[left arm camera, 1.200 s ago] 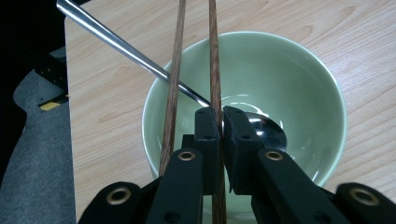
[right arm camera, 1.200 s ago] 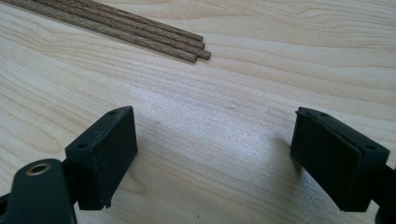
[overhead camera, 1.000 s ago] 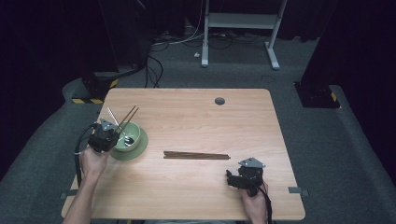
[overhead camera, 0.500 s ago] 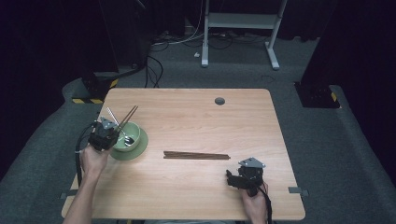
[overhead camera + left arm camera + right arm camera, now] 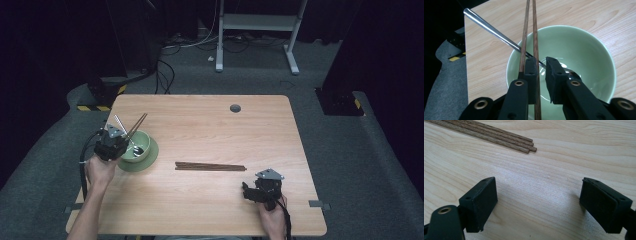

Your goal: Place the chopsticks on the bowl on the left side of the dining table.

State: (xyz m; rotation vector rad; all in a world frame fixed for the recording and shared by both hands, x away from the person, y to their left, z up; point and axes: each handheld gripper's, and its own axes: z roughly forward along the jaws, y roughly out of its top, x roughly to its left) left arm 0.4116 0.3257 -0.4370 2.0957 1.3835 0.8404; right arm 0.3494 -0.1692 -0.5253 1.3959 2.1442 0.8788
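Note:
A pale green bowl (image 5: 144, 138) stands on a green saucer (image 5: 151, 159) at the table's left. A pair of brown chopsticks (image 5: 530, 30) and a metal spoon (image 5: 491, 30) lean in it, their ends pointing up and away. My left gripper (image 5: 542, 63) is over the bowl's near rim. Its jaws have just been opening, and one chopstick runs through the narrow gap without being pressed. More brown chopsticks (image 5: 210, 166) lie in a bundle mid-table. My right gripper (image 5: 539, 192) rests wide open on the wood just short of that bundle's end (image 5: 529, 147), with nothing between its jaws.
The wooden table (image 5: 200, 120) has a round cable hole (image 5: 235, 108) near its far edge. The left table edge runs close beside the bowl (image 5: 465, 62). Cables and a white frame stand on the grey floor beyond the table (image 5: 255, 30).

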